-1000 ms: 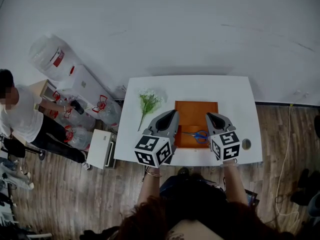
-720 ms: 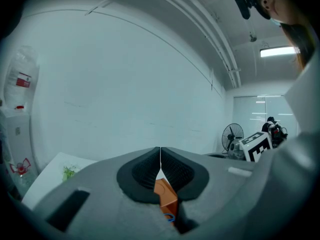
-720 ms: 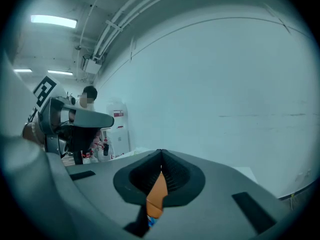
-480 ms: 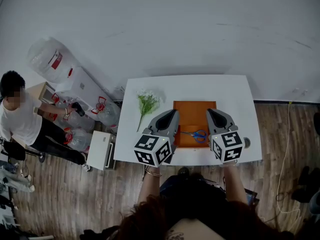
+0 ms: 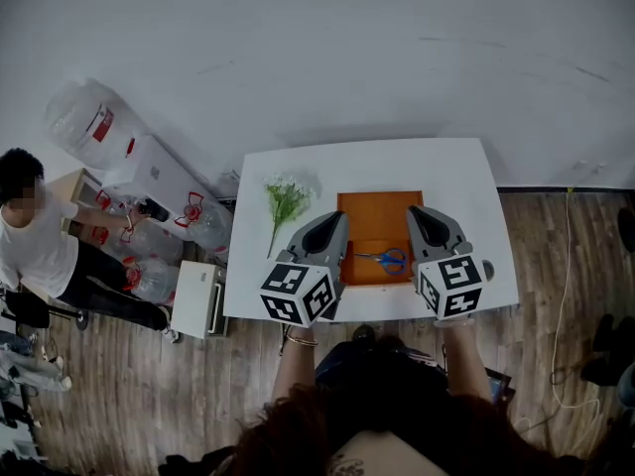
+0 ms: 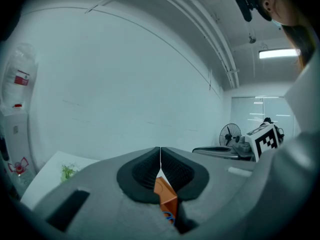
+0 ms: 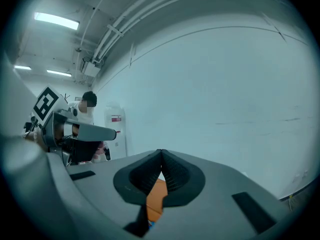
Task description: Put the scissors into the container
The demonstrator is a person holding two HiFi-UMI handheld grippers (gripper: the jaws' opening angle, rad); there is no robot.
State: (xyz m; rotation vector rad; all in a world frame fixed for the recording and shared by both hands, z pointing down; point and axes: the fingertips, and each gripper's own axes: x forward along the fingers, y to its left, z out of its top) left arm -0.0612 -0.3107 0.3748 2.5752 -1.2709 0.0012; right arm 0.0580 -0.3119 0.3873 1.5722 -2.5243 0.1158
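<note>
On a white table [image 5: 461,181] an orange container [image 5: 377,216] holds the scissors [image 5: 387,259], blue-handled, near its front edge. My left gripper [image 5: 340,219] hangs over the container's left edge and my right gripper [image 5: 414,212] over its right edge, the scissors between them. Both are shut with nothing held. In the left gripper view the gripper [image 6: 160,159] has its jaws meeting, with the orange container [image 6: 166,196] and a bit of blue scissors handle [image 6: 168,215] below. The right gripper view shows its gripper [image 7: 160,161] shut above the orange container [image 7: 156,196].
A sprig of green flowers [image 5: 285,202] lies on the table left of the container. A small round object [image 5: 488,269] sits near the front right edge. Left of the table are a water dispenser [image 5: 159,172], water bottles [image 5: 203,221] and a person [image 5: 40,241].
Both grippers stay shut beside the container, scissors unmoved. The head view has shifted slightly and the person at left has changed stance.
</note>
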